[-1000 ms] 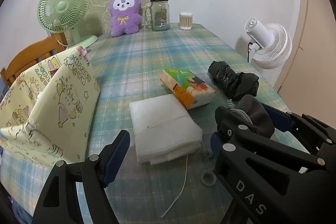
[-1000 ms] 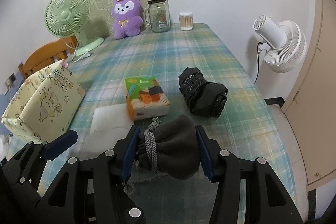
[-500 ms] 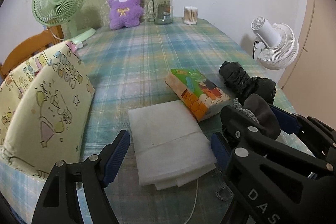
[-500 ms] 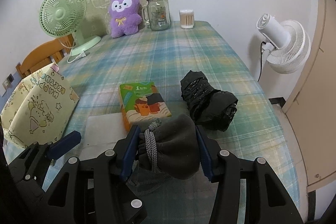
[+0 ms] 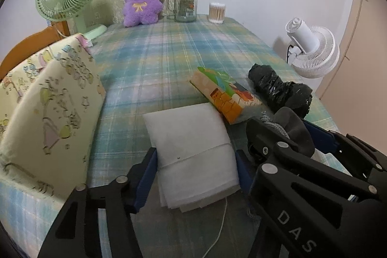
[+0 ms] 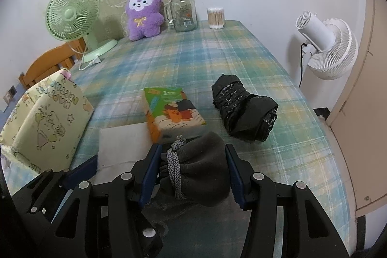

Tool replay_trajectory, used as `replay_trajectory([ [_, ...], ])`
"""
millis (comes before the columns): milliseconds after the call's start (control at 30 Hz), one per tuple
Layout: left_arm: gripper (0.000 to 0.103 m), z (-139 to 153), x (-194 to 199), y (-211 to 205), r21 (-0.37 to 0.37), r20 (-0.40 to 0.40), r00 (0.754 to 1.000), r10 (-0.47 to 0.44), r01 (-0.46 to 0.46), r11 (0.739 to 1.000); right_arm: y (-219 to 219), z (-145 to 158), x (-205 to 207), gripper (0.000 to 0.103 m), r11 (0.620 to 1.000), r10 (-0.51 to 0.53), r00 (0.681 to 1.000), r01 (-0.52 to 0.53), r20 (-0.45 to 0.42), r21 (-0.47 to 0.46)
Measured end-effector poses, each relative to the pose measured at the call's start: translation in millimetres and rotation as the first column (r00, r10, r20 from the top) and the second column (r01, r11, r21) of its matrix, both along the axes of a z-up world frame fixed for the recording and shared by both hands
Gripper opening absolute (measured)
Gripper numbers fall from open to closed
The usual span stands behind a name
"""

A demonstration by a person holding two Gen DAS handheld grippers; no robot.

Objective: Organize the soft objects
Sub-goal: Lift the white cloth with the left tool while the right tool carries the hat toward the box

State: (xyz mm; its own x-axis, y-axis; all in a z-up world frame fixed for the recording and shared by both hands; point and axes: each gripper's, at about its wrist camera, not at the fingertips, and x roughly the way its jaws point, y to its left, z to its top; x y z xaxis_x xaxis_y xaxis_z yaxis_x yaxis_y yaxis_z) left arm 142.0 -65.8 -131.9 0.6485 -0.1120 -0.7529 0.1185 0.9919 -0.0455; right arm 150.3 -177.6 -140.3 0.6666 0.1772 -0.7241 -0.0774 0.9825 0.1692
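Note:
A folded white cloth (image 5: pixel 191 149) lies on the plaid table; my left gripper (image 5: pixel 196 168) is open with its jaws on either side of the cloth's near end, not closed on it. My right gripper (image 6: pixel 192 171) is shut on a dark grey drawstring pouch (image 6: pixel 200 173) and holds it low over the table's front. The pouch also shows in the left wrist view (image 5: pixel 295 129). A colourful tissue pack (image 6: pixel 171 110) and a black crumpled bag (image 6: pixel 244 105) lie in the middle. The cloth shows in the right wrist view (image 6: pixel 121 144).
A yellow patterned fabric bag (image 5: pixel 46 113) stands at the left. At the back stand a green fan (image 6: pixel 72 13), a purple plush (image 6: pixel 144 12), a glass jar (image 6: pixel 183 12) and a swab tub (image 6: pixel 215 18). A white fan (image 6: pixel 326 47) stands off the table's right edge.
My left gripper has moved forward so its jaws now straddle the white cloth. The right gripper has held the pouch and barely shifted.

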Motion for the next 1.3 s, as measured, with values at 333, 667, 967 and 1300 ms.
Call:
replay_trajectory([
  [333,0.054,11.7,-15.2,9.5,-0.008,0.005,1.000,0.005,-0.005,1.000,9.9,9.9,-13.8,0.055,1.000,0.015,1.000,-0.015,0.015,0.025],
  [667,0.052,32.9,-29.5,16.0,0.003,0.060,0.998,0.017,-0.018,1.000,17.2,33.5,-26.8,0.055,1.000,0.023,0.998,-0.024,0.066,0.016],
  [967,0.052,55.0,-36.5,18.8,0.010,0.099,0.995,0.022,-0.023,1.000,17.5,57.6,-34.8,0.055,1.000,0.022,0.994,-0.023,0.105,0.012],
  [1300,0.052,84.0,-46.1,19.3,0.021,0.157,0.988,0.012,-0.015,1.000,16.3,88.6,-47.4,0.055,1.000,0.008,0.987,-0.010,0.160,0.012],
])
